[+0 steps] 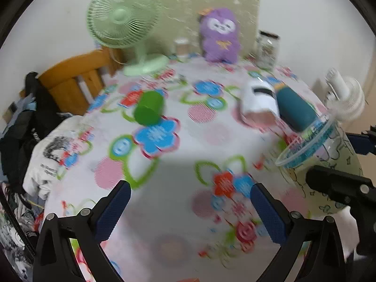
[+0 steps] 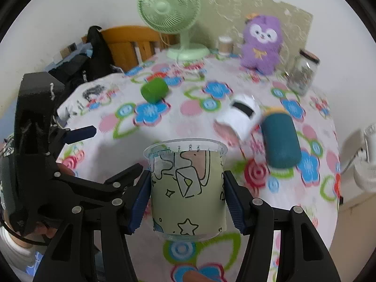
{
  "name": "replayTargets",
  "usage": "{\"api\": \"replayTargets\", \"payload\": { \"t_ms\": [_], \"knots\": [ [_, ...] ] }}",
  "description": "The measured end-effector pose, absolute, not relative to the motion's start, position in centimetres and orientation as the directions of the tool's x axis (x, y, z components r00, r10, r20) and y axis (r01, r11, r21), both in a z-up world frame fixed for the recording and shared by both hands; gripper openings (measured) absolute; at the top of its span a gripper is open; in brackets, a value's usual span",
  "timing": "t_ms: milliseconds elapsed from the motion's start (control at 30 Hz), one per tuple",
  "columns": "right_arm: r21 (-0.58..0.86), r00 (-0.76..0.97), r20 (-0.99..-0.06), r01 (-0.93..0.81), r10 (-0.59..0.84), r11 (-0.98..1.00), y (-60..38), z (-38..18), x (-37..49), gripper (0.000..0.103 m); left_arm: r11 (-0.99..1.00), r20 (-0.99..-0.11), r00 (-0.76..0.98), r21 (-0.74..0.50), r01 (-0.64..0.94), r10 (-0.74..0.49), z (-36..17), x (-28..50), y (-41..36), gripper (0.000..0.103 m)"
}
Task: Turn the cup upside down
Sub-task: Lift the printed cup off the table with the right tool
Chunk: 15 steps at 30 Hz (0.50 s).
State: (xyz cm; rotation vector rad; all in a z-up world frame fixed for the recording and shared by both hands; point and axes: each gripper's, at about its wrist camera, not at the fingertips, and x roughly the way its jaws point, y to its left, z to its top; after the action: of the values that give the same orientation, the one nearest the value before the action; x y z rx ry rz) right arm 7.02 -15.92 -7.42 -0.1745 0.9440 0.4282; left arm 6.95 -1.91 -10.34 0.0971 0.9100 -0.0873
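Clamped between the pads of the right gripper [image 2: 187,192]: clear printed plastic cup [image 2: 188,188], lifted above the floral tablecloth [image 2: 164,122], long axis upright, rim up. Alongside, spread wide and empty, the left gripper [image 1: 190,206].

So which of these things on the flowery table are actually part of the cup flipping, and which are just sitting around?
Part of the job:
clear plastic cup with green cartoon sleeve
right hand-held gripper, shut on that cup

Just lying about:
small green cup on its side
white cup on its side
dark teal cylinder
purple plush toy
pale green desk fan
glass jar
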Motion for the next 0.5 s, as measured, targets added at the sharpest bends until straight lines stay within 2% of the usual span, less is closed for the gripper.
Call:
{"api": "replayTargets", "payload": {
  "t_ms": [500],
  "knots": [
    [-0.029, 0.434, -0.892, -0.332, 0.125, 0.943, -20.6, -12.9, 3.5, 0.063, 0.942, -0.852, 0.514, 0.086, 0.323, -0.099, -14.6, 3.0, -8.2, 0.103]
  ]
}}
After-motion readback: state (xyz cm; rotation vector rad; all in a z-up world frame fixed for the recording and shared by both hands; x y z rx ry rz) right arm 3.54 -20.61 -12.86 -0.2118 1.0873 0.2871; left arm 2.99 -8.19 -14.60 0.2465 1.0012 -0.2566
